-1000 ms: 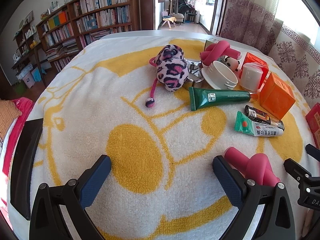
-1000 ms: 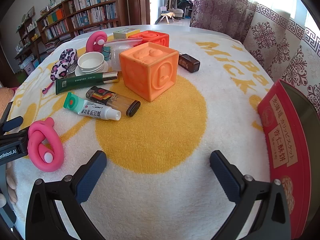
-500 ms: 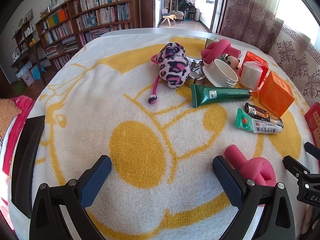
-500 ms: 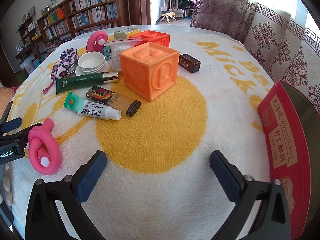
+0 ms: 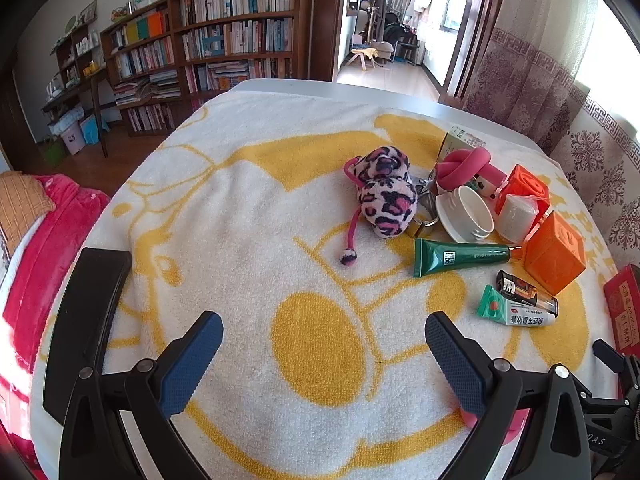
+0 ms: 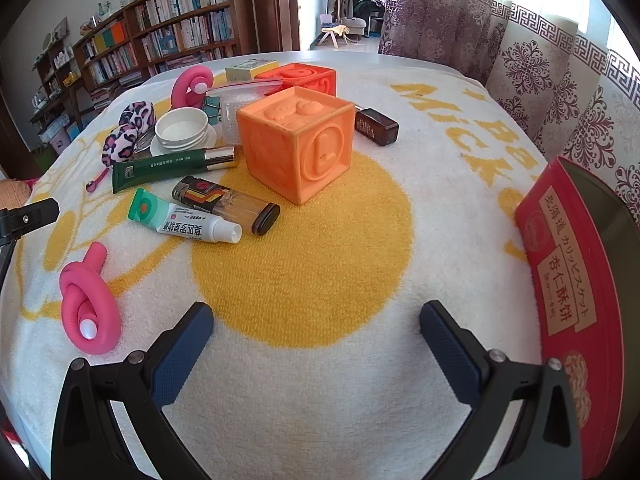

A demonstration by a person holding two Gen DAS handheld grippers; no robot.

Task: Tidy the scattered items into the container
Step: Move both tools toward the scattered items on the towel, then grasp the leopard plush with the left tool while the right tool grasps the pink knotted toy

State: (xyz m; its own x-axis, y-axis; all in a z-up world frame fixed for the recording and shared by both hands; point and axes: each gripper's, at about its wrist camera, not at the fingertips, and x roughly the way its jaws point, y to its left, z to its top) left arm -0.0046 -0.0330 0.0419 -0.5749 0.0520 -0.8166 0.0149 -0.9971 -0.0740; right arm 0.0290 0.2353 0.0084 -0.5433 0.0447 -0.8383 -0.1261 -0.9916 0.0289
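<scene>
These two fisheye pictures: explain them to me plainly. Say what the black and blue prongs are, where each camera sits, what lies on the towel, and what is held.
The prongs are two hand-held grippers; each picture comes from a camera on one, looking along its fingers. The left gripper and right gripper are both open, holding nothing. On the yellow-and-white towel lie an orange cube, a green tube, a lighter, a pink knotted toy and a leopard plush. The red tin stands at right.

Left claw (image 5: 323, 354) open wide, fingers spread, empty. Right claw (image 6: 316, 344) likewise open wide, empty, held low.
</scene>
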